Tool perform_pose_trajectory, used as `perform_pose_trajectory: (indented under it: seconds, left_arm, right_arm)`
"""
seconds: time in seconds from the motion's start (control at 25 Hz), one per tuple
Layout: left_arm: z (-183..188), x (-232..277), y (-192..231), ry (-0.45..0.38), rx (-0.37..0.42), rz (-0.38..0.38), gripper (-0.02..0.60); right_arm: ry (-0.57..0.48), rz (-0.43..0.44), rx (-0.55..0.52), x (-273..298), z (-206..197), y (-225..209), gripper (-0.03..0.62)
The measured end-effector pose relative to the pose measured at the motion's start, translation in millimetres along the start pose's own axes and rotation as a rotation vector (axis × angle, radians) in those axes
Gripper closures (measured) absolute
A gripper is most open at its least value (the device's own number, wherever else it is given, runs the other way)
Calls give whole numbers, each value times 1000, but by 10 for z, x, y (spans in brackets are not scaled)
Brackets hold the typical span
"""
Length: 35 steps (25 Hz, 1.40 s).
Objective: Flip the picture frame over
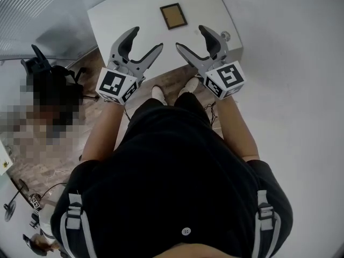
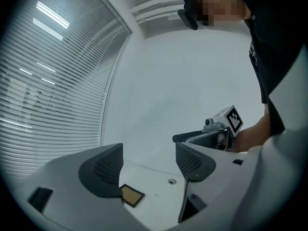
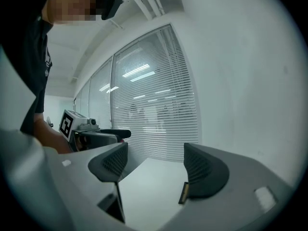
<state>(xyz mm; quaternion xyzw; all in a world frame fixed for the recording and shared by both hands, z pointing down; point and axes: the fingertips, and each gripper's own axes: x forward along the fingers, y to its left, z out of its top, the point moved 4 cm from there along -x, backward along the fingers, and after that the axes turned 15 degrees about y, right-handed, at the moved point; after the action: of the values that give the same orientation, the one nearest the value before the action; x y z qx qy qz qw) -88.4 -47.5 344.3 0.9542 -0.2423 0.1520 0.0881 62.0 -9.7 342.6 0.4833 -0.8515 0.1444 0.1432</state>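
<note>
A small dark-framed picture frame (image 1: 173,16) with a tan middle lies flat on the white table (image 1: 123,15), near its far side. Both grippers hover over the table's near edge, well short of the frame. My left gripper (image 1: 146,41) is open and holds nothing; in the left gripper view the frame (image 2: 132,195) peeks out beside the left jaw. My right gripper (image 1: 190,38) is open and empty too. In the right gripper view the frame (image 3: 184,193) shows only as a thin edge next to the right jaw.
A small round fitting (image 1: 225,36) sits on the table's right edge. A black office chair (image 1: 45,71) stands on the wood floor to the left. White walls and window blinds (image 3: 149,109) surround the table. The person's feet (image 1: 173,92) are under the near edge.
</note>
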Motion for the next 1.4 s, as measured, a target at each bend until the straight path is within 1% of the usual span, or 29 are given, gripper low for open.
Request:
perform_pose_trajectory:
  seconds: [0.2, 0.36, 0.48, 0.6, 0.72, 0.84, 1.0, 1.16, 1.36, 1.4]
  left_arm:
    - [30, 313, 217, 6, -32, 44, 252]
    - [125, 585, 384, 10, -47, 100, 252]
    - [211, 789, 529, 11, -66, 150, 252]
    - [307, 980, 612, 1, -90, 217, 252]
    - [351, 1133, 667, 0, -109, 283, 252]
    - [342, 1237, 741, 10, -118, 327, 252]
    - [288, 1345, 863, -6, -112, 359, 252]
    - [151, 1479, 979, -12, -97, 340, 252]
    - [-126, 1518, 1275, 19, -139, 328, 252]
    - [-188, 1536, 1330, 29, -149, 326, 252]
  right_arm:
    - [21, 49, 9, 272, 27, -375, 230]
    - [39, 114, 4, 516, 104, -733, 230]
    - [63, 161, -6, 705, 167, -1005, 230]
    - [85, 223, -10, 845, 180, -1263, 230]
    - [110, 282, -18, 989, 126, -1454, 231]
    - [147, 311, -18, 1177, 20, -1576, 232]
    - [201, 287, 7, 1456, -189, -1681, 232]
    - [245, 257, 67, 1709, -402, -1717, 233]
    - [311, 178, 120, 2029, -655, -1693, 235]
    - [324, 156, 129, 2078, -707, -1701, 249]
